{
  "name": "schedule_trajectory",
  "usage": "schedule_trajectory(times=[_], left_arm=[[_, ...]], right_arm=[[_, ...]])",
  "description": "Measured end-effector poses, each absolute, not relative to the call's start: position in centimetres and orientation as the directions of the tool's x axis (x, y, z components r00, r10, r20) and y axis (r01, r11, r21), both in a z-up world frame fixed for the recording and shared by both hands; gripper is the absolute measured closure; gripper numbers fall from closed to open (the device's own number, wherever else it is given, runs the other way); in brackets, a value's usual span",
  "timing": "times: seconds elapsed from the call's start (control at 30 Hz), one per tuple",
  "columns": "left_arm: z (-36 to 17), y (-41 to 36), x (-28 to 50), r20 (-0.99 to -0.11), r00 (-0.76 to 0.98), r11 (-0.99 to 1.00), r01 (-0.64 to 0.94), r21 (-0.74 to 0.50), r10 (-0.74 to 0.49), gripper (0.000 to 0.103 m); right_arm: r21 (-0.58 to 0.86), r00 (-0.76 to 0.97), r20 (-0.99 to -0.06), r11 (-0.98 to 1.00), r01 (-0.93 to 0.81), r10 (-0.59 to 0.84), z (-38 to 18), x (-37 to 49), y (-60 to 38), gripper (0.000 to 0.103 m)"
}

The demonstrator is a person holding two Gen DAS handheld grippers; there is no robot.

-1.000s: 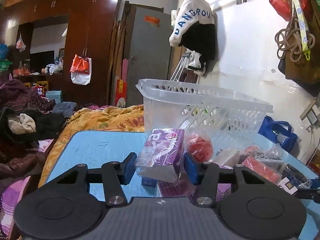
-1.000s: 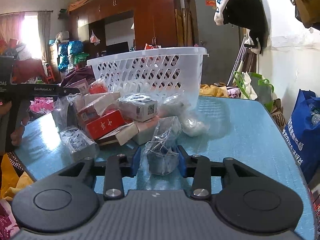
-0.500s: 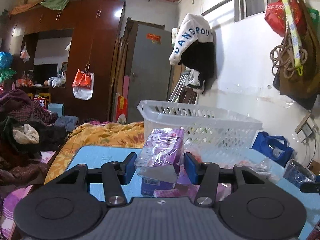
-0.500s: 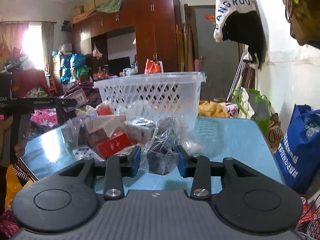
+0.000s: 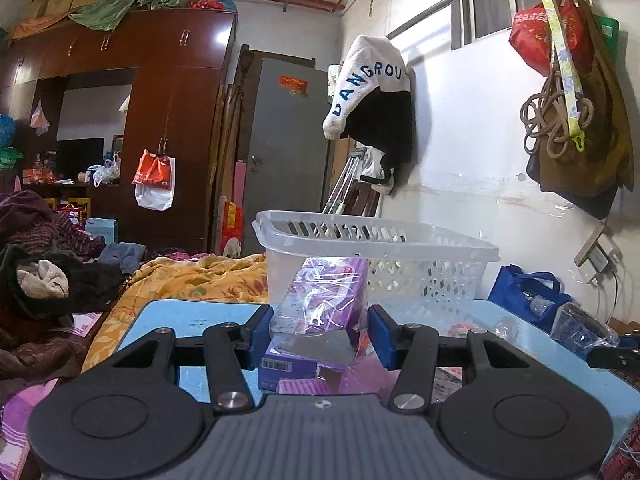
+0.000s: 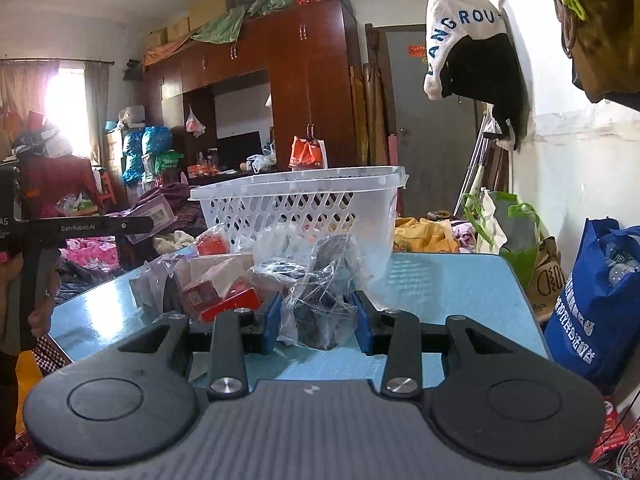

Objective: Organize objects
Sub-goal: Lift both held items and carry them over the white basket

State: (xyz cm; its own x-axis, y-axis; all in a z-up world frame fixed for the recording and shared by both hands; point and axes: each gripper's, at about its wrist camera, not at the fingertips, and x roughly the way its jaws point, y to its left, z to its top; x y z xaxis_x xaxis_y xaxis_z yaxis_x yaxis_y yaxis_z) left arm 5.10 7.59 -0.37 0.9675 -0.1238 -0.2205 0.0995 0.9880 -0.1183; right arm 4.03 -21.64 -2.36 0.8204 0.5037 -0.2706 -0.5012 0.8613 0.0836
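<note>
My left gripper [image 5: 318, 334] is shut on a purple box in clear plastic wrap [image 5: 324, 300] and holds it above the blue table [image 5: 200, 316], in front of the white plastic basket [image 5: 420, 264]. My right gripper [image 6: 318, 322] is shut on a dark object in a crinkled clear bag [image 6: 324, 300], lifted above the table [image 6: 460, 292] in front of the basket [image 6: 304, 208]. The left gripper also shows at the left of the right wrist view [image 6: 80, 226], with the purple box [image 6: 154, 216].
A pile of wrapped items lies on the table: red boxes [image 6: 224, 298], a red round item [image 6: 214, 246], purple boxes [image 5: 288, 366]. A blue bag [image 6: 596, 304] stands right of the table. A bed with an orange blanket [image 5: 192, 280] is behind.
Both grippers have risen with their loads. The table and the pile now sit lower in both views, and the basket's rim is closer to eye level.
</note>
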Motion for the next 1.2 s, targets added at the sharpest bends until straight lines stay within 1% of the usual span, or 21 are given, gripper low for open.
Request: schedule_trajectory(times=[0.1,0.4,0.9,1.2], left_arm=[[-0.6,7.3,5.0,-0.221,0.966,0.987,0.110,-0.119,-0.134,0.048],[-0.5,5.9,4.8,-0.214,0.963,0.985,0.142,-0.102,-0.161,0.048],[0.2,4.8,4.7,-0.194,0.964,0.981,0.167,-0.096,-0.183,0.048],[2.5,4.7,6.1,-0.173,0.964,0.976,0.185,-0.117,-0.204,0.048]], right_arm=[[0.098,0.808,-0.264,0.848,-0.521,0.527,-2.2,4.2,-21.4,0.062],[0.113,0.810,-0.235,0.843,-0.526,0.537,-1.6,5.0,-21.1,0.062],[0.087,0.807,-0.221,0.836,-0.542,0.547,-0.5,5.8,-20.1,0.062],[0.037,0.816,-0.218,0.840,-0.541,0.535,1.7,7.5,-19.0,0.062]])
